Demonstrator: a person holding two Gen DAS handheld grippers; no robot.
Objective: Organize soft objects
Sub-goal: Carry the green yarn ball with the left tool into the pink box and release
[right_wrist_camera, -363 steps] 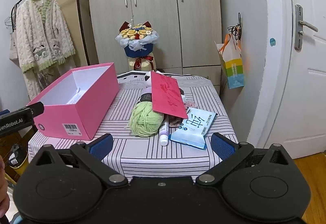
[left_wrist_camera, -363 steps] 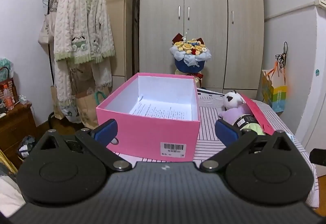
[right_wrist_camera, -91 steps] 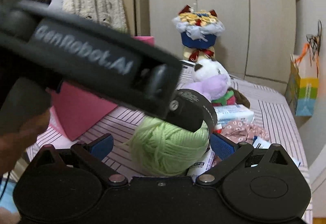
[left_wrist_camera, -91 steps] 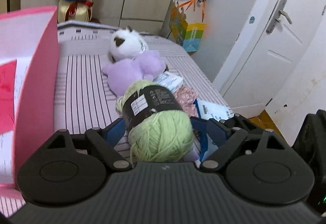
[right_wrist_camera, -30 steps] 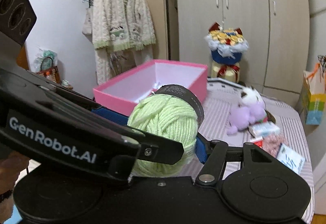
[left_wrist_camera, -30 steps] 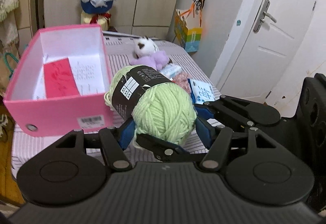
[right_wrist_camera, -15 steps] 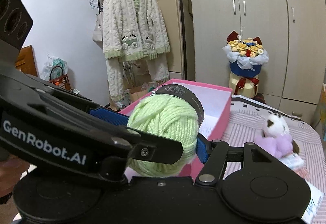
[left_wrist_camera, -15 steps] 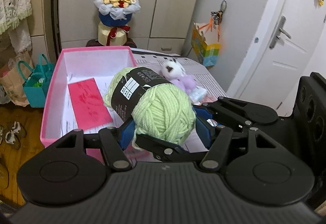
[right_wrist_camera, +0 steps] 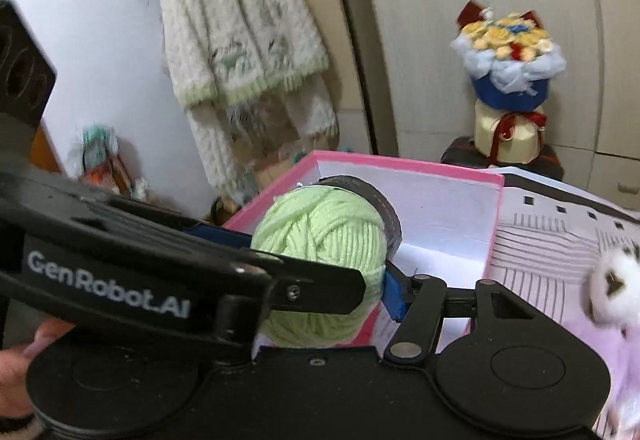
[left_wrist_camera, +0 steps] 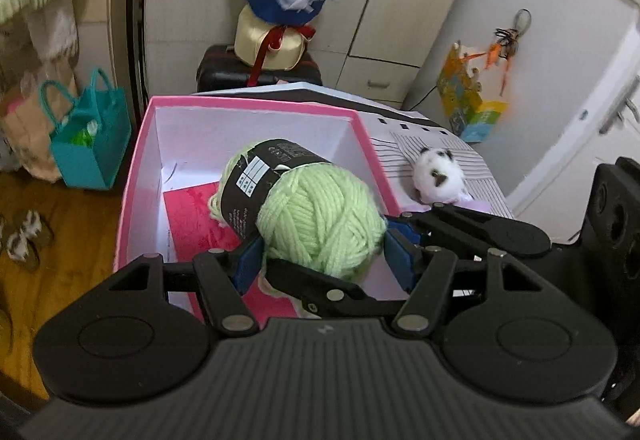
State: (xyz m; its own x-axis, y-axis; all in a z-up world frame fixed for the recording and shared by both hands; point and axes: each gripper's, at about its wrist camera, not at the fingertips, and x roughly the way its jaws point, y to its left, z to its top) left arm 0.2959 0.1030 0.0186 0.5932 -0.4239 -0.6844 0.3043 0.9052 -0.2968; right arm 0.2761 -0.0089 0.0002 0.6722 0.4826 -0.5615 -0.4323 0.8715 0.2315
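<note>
Soft, even indoor light fills both views, with no glare and only faint shadows. Fisheye distortion bends the wardrobe doors (right_wrist_camera: pixel 520 19) at the edges. Motion blur smears the cardigan (right_wrist_camera: pixel 240 39) and the plush toy (right_wrist_camera: pixel 616 288).

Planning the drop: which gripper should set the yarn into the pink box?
Left, probably. The left gripper clamps the green yarn ball directly above the pink box; the right gripper's jaws also press it.

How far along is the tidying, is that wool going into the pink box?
Done: a red card already lies in the pink box. In hand: both the left gripper and right gripper clamp the green yarn ball above the box, right jaws closing. Left: the plush toy on the table.
</note>
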